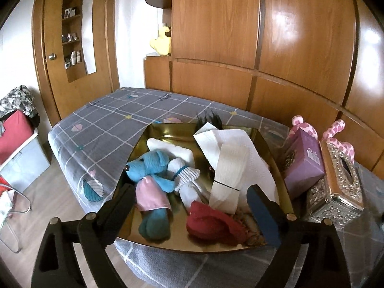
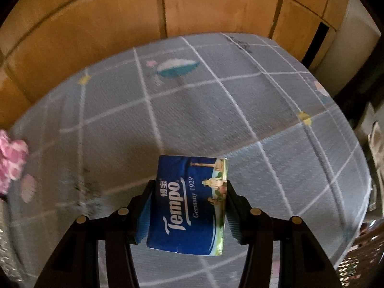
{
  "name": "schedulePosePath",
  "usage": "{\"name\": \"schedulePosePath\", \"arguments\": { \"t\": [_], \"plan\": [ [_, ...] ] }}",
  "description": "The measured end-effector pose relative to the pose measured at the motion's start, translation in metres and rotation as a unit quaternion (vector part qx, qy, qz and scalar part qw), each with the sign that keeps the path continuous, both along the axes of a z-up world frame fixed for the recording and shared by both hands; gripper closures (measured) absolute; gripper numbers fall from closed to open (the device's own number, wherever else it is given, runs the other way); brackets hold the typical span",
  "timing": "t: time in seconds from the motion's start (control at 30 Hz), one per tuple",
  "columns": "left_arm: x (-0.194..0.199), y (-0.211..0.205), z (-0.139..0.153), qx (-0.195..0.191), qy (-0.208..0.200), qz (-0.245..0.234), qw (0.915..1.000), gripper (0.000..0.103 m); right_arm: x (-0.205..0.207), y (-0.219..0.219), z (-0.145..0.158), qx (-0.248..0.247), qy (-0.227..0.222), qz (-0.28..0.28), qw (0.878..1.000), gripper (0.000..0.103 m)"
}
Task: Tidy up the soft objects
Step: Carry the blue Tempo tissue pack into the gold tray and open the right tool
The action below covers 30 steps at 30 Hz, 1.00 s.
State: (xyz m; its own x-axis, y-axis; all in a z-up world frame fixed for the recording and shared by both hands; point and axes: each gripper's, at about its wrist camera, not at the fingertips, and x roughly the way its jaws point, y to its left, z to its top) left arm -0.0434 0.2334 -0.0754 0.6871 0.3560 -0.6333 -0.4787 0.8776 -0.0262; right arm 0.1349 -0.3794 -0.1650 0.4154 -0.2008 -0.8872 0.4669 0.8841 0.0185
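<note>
In the left wrist view a gold tray (image 1: 168, 129) sits on the grey checked bed. It holds a blue teddy bear in a pink skirt (image 1: 153, 180), a white plush (image 1: 187, 175), a red cloth (image 1: 213, 223), a white sponge block (image 1: 172, 148) and folded white paper towels (image 1: 230, 163). My left gripper (image 1: 192, 211) is open and empty, just above the tray's near edge. In the right wrist view my right gripper (image 2: 188, 206) is shut on a blue Tempo tissue pack (image 2: 189, 204), held above the bed (image 2: 192, 110).
Right of the tray stand a purple box (image 1: 303, 163), a silver ornate tissue box (image 1: 340, 180) and a pink spotted plush (image 1: 336, 132), which also shows in the right wrist view (image 2: 12, 160). Wooden wardrobes stand behind the bed. A storage bin with red cloth (image 1: 16, 148) is on the floor at left.
</note>
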Motion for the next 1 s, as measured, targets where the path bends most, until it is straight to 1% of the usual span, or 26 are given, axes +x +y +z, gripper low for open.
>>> {"name": "schedulePosePath", "arguments": {
  "t": [0.1,0.2,0.3,0.47,0.53,0.63,0.73,0.77,0.8,0.83,0.87,0.9,0.93,0.97,1.0],
  "plan": [
    [-0.002,-0.001,0.000,-0.005,-0.001,-0.003,1.0000,0.008,0.006,0.012,0.004,0.004,-0.014,0.010,1.000,0.050],
    [-0.003,-0.004,-0.001,-0.006,0.001,-0.007,1.0000,0.006,0.014,0.022,0.009,0.022,-0.027,0.010,0.999,0.050],
    [-0.004,-0.006,-0.002,-0.007,0.003,-0.013,0.9999,0.006,0.027,0.040,0.022,0.036,-0.043,0.019,0.998,0.050],
    [-0.004,-0.010,-0.004,-0.010,0.006,-0.022,0.9997,0.005,0.055,0.077,0.055,0.045,-0.079,0.054,0.994,0.050],
    [-0.004,-0.012,-0.004,-0.011,0.006,-0.025,0.9996,0.005,0.066,0.093,0.072,0.053,-0.098,0.072,0.991,0.050],
    [-0.003,-0.014,-0.004,-0.012,0.006,-0.029,0.9995,0.005,0.079,0.130,0.105,0.054,-0.136,0.115,0.983,0.050],
    [-0.002,-0.014,-0.005,-0.014,0.007,-0.032,0.9994,0.005,0.086,0.178,0.141,0.058,-0.179,0.174,0.967,0.050],
    [-0.002,-0.014,-0.006,-0.015,0.008,-0.033,0.9993,0.005,0.087,0.203,0.155,0.063,-0.196,0.205,0.957,0.050],
    [-0.002,-0.014,-0.006,-0.016,0.008,-0.032,0.9993,0.005,0.087,0.216,0.161,0.065,-0.203,0.221,0.952,0.050],
    [-0.003,-0.013,-0.007,-0.016,0.009,-0.032,0.9993,0.005,0.087,0.236,0.169,0.068,-0.211,0.246,0.944,0.050],
    [-0.003,-0.012,-0.007,-0.017,0.010,-0.031,0.9993,0.005,0.084,0.265,0.177,0.071,-0.218,0.281,0.932,0.050],
    [-0.003,-0.010,-0.008,-0.017,0.011,-0.029,0.9994,0.005,0.082,0.279,0.180,0.074,-0.220,0.300,0.925,0.050],
    [-0.004,-0.008,-0.009,-0.018,0.012,-0.026,0.9994,0.005,0.078,0.302,0.182,0.079,-0.221,0.329,0.915,0.050],
    [-0.004,-0.006,-0.009,-0.019,0.012,-0.023,0.9995,0.005,0.071,0.329,0.182,0.081,-0.218,0.363,0.902,0.050],
    [-0.005,-0.003,-0.009,-0.020,0.013,-0.020,0.9995,0.005,0.066,0.350,0.180,0.082,-0.214,0.389,0.892,0.050]
  ]
}}
